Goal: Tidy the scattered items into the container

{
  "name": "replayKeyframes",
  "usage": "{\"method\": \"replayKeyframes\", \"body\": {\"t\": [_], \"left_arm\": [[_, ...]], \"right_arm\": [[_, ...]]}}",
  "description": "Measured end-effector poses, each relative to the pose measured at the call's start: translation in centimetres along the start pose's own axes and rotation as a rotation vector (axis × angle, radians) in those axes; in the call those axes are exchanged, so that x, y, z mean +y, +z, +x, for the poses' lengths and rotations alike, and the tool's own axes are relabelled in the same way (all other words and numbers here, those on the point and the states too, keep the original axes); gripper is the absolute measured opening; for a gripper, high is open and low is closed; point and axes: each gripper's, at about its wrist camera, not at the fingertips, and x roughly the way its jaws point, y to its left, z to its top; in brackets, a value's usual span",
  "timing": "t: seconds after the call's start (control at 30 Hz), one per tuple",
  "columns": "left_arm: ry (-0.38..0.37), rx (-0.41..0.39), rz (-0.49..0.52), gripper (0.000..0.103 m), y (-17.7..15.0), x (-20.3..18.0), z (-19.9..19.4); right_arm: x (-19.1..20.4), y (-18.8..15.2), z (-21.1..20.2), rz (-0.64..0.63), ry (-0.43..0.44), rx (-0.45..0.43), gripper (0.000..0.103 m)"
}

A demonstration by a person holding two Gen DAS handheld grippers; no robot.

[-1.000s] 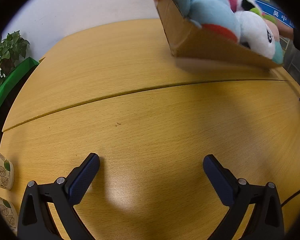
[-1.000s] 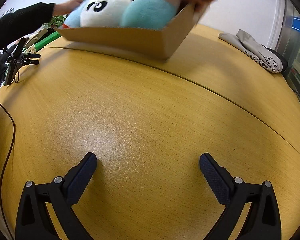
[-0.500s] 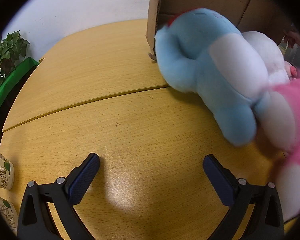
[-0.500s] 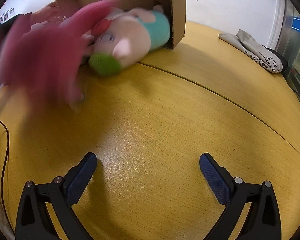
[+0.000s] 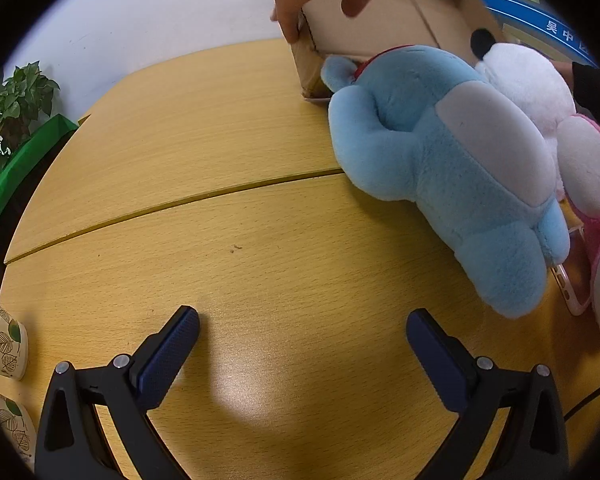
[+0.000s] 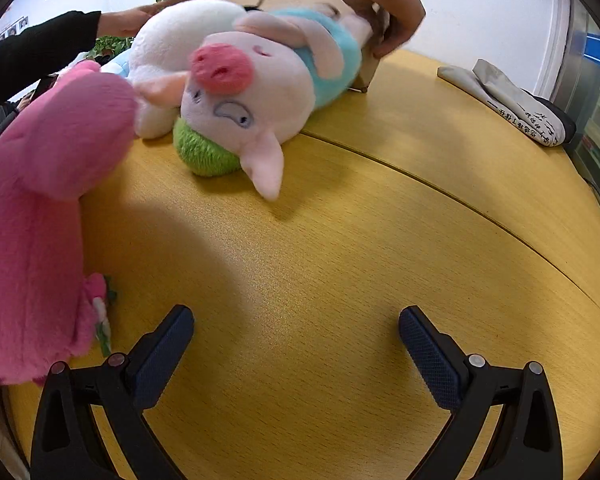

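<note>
A person's hands tip a cardboard box on its side at the far end of the wooden table. Plush toys lie spilled in front of it: a blue plush, a white panda plush, a pink plush, a pig plush in a teal top and a green ball-like plush. My left gripper is open and empty, low over the table, the blue plush just beyond its right finger. My right gripper is open and empty, the pink plush beside its left finger.
Two leaf-patterned paper cups stand at the left edge. A phone in a pink case lies under the toys. A potted plant and green box sit off the far left. A folded grey bag lies at far right.
The box, first held above the table full of toys, was tipped over. The plush toys tumbled out and have come to rest on the table. Both grippers stayed still.
</note>
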Motion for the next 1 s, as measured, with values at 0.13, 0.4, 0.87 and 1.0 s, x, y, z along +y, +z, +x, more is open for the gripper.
{"method": "replayKeyframes", "body": {"t": [0.13, 0.4, 0.87, 1.0], "left_arm": [[0.0, -0.001, 0.0, 0.103, 0.2, 0.1, 0.1], [0.0, -0.001, 0.0, 0.103, 0.4, 0.5, 0.4], [-0.001, 0.0, -0.001, 0.103, 1.5, 1.4, 1.5], [-0.001, 0.0, -0.001, 0.103, 1.8, 1.6, 1.8]], "right_arm": [[0.1, 0.0, -0.1, 0.0, 0.0, 0.0, 0.103], [0.2, 0.0, -0.2, 0.0, 0.0, 0.0, 0.103], [0.2, 0.0, -0.1, 0.0, 0.001, 0.001, 0.103], [0.2, -0.1, -0.1, 0.0, 0.0, 0.0, 0.103]]}}
